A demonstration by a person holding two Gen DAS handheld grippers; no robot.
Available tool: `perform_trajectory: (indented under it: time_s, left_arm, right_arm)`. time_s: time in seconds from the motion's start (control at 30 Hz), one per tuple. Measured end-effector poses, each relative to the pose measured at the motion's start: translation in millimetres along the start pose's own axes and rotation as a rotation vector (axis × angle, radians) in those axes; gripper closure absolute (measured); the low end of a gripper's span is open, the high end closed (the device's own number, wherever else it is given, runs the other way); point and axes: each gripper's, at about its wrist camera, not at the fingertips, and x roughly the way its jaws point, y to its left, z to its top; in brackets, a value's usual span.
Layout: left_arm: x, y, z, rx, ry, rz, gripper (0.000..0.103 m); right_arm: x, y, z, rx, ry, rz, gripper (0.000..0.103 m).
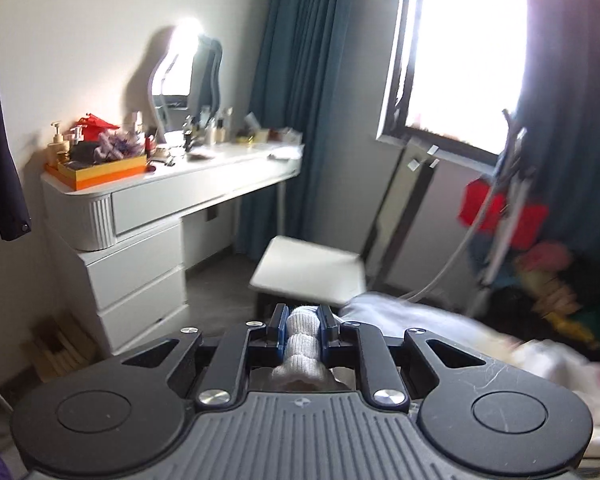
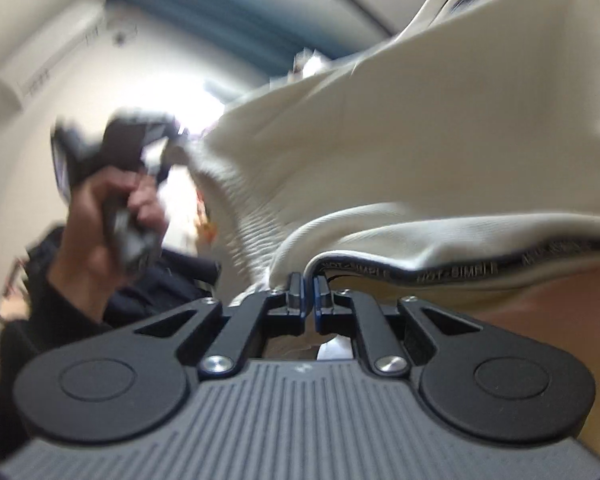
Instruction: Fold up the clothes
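My left gripper (image 1: 303, 318) is shut on a bunched ribbed cuff (image 1: 302, 340) of the cream garment; the rest of the garment (image 1: 412, 316) trails blurred to the right. In the right wrist view my right gripper (image 2: 309, 286) is shut on the garment's edge by its dark lettered neck tape (image 2: 452, 270). The cream garment (image 2: 420, 128) hangs raised and stretched across the upper right. The other hand holding the left gripper (image 2: 112, 168) shows at the left, gripping the ribbed end of the same garment.
A white dressing table (image 1: 172, 188) with a mirror, bottles and an orange box stands at the left. A white chair (image 1: 312, 272) is ahead. Teal curtains (image 1: 300, 100) flank a bright window. A rack with colourful clothes (image 1: 512, 220) is at the right.
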Motion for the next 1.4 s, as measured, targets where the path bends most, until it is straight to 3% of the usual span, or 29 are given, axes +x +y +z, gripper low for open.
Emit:
perform_trajectory:
  time_s: [0.13, 0.23, 0.33, 0.43, 0.47, 0.57, 0.6, 0.7, 0.73, 0.77, 0.83, 1.0, 1.2, 1.4]
  left_arm:
    - [88, 0, -34, 0.027, 0.103, 0.037, 0.087]
    - [128, 1, -54, 0.076, 0.142, 0.031, 0.086]
    - [147, 7, -67, 0.086, 0.160, 0.018, 0.083]
    - [142, 7, -71, 0.112, 0.148, 0.014, 0.080]
    - [135, 8, -70, 0.113, 0.142, 0.014, 0.073]
    - [106, 13, -65, 0.092, 0.124, 0.007, 0.048]
    - [96, 14, -63, 0.085, 0.118, 0.005, 0.046]
    - [57, 17, -61, 0.067, 0.095, -0.003, 0.029]
    - [41, 17, -62, 0.064, 0.086, -0.016, 0.027]
    - [24, 16, -64, 0.066, 0.074, -0.037, 0.026]
    - [-14, 11, -70, 0.083, 0.051, -0.067, 0.021]
    - [-117, -12, -92, 0.112, 0.000, -0.172, 0.020]
    - [-235, -50, -130, 0.086, -0.059, -0.311, 0.018]
    - [-320, -90, -184, 0.113, -0.078, -0.384, 0.016]
  right_arm:
    - [68, -21, -4, 0.012, 0.078, -0.013, 0.096]
    - [84, -32, 4, 0.013, 0.083, -0.015, 0.095]
    - [86, -33, 16, 0.013, 0.092, -0.012, 0.095]
    - [85, -25, 25, -0.018, 0.110, -0.024, 0.093]
    - [84, -21, 26, -0.036, 0.114, -0.031, 0.092]
    - [78, -1, 26, -0.124, 0.120, -0.067, 0.090]
    - [75, 7, 25, -0.159, 0.124, -0.084, 0.088]
    - [56, 30, 23, -0.256, 0.121, -0.129, 0.073]
    - [48, 39, 21, -0.284, 0.114, -0.133, 0.060]
    - [37, 48, 19, -0.307, 0.098, -0.133, 0.039]
    - [14, 65, 17, -0.345, 0.059, -0.140, 0.016]
    - [-65, 93, 8, -0.442, -0.052, -0.194, 0.019]
    - [-174, 103, -1, -0.580, -0.223, -0.323, 0.019]
    - [-255, 92, -3, -0.670, -0.374, -0.473, 0.019]
